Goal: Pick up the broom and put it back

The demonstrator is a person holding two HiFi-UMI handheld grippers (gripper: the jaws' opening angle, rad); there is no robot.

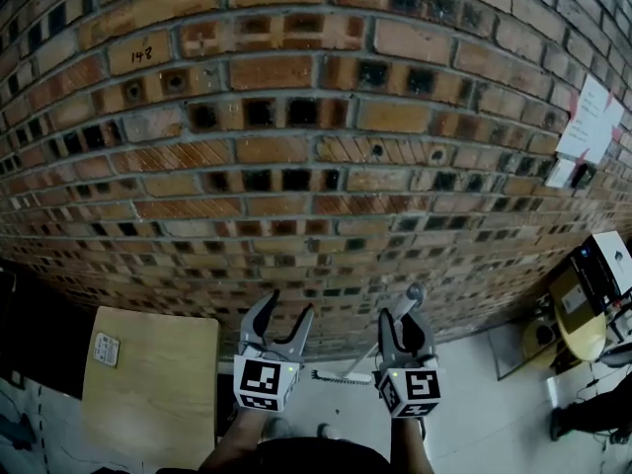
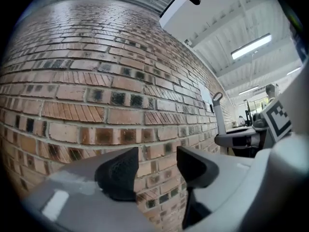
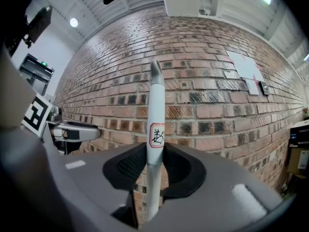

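Note:
The broom's white handle [image 3: 155, 110] stands upright between the pads of my right gripper [image 3: 155, 166], which is shut on it; a small red-edged label sits just above the pads. In the head view the handle [image 1: 361, 362] slants from its tip near the brick wall down left to a toothed end [image 1: 326, 374] above the floor, with the right gripper [image 1: 405, 316] around its upper part. My left gripper [image 1: 289, 304] is beside it on the left and holds nothing. In the left gripper view its pads [image 2: 158, 166] stand a little apart with only bricks between them.
The brick wall [image 1: 296, 146] fills the view close ahead. A wooden table [image 1: 148, 383] with a small card [image 1: 106, 349] stands at the lower left. Papers [image 1: 591, 117] hang on the wall at the right, above a yellow round seat [image 1: 578, 326] and equipment.

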